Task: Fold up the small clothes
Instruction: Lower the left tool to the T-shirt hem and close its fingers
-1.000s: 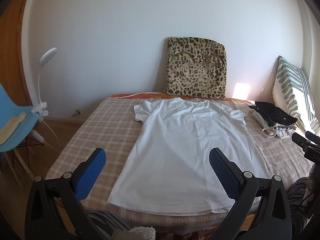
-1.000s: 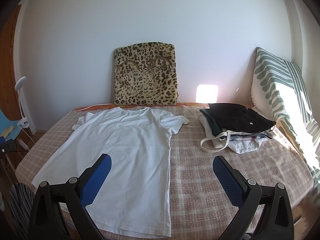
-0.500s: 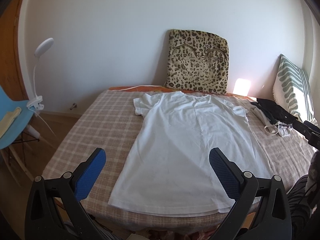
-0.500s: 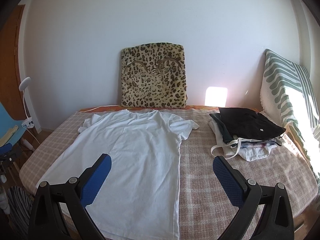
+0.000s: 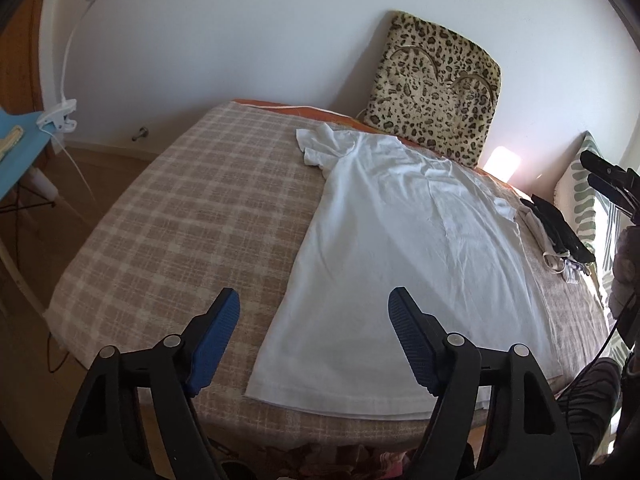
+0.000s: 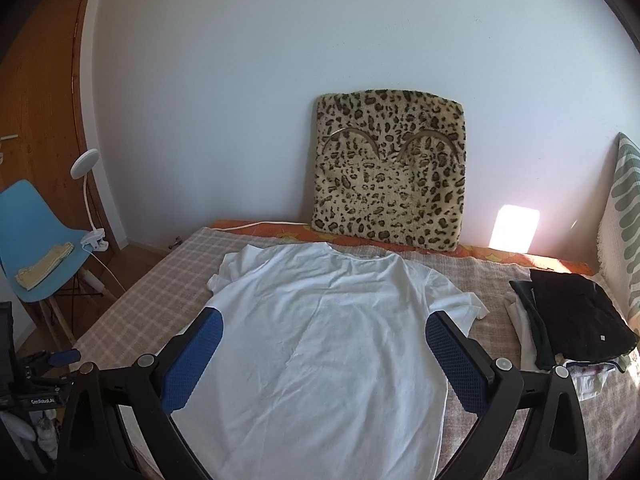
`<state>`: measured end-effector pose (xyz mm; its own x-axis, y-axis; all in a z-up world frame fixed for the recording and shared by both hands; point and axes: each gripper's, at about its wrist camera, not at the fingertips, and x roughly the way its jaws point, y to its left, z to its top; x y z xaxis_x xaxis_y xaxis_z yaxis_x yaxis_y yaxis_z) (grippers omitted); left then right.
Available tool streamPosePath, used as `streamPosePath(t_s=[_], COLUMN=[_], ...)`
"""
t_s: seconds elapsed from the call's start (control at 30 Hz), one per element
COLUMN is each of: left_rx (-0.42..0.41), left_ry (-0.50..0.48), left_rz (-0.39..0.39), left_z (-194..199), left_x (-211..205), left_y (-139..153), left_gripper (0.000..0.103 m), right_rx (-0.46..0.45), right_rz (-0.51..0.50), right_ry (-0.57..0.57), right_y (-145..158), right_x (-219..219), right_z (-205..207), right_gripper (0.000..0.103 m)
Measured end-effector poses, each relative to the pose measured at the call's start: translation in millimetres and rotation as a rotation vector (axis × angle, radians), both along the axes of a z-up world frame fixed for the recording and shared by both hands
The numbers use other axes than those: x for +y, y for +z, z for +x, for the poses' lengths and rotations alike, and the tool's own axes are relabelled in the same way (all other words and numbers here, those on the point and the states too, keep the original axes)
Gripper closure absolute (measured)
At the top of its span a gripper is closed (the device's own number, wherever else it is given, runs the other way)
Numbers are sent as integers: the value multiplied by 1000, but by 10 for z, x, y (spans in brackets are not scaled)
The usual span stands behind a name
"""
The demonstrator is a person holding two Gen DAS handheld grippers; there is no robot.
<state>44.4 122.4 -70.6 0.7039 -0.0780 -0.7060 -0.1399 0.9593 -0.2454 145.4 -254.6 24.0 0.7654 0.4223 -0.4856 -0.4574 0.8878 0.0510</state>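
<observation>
White t-shirt [image 5: 404, 248] flat on checked bed cover [image 5: 180, 216], neck twd wall, bottom hem at near edge. Spread wide, a few small wrinkles, both short sleeves out to sides.

Left gripper [image 5: 314, 338] low over near hem, blue pads apart w/ nothing between; jaws just been closing a bit, not touching shirt. Right gripper [image 6: 324, 360] above middle of shirt, pads wide apart, holding nothing.

Pile of folded clothes [image 6: 568, 328] on right side of bed, black one on top, well apart from shirt. Leopard cushion [image 6: 390, 168] leaning on wall behind neck. Striped pillow [image 6: 624, 216] far right. Blue chair [image 6: 36, 240] w/ white clip lamp [image 6: 90, 200] left of bed.
</observation>
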Motion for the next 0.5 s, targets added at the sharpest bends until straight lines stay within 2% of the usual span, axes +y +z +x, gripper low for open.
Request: streamPosePath(t_s=[0.13, 0.27, 0.4, 0.5], left_rx=[35, 68, 109, 133], left_ry=[-11, -16, -31, -57], left_rz=[-73, -128, -162, -178], left_z=[16, 51, 88, 123], left_x=[108, 182, 215, 223], left_y=[-186, -358, -534, -635], left_gripper=[43, 49, 53, 60], right_rx=[21, 67, 156, 204], right_rz=[1, 10, 20, 2], right_ry=[55, 126, 198, 248], right_y=[50, 74, 33, -42], right_x=[358, 755, 1186, 1554], right_z=[277, 546, 874, 1123], right_gripper=[2, 3, 8, 8])
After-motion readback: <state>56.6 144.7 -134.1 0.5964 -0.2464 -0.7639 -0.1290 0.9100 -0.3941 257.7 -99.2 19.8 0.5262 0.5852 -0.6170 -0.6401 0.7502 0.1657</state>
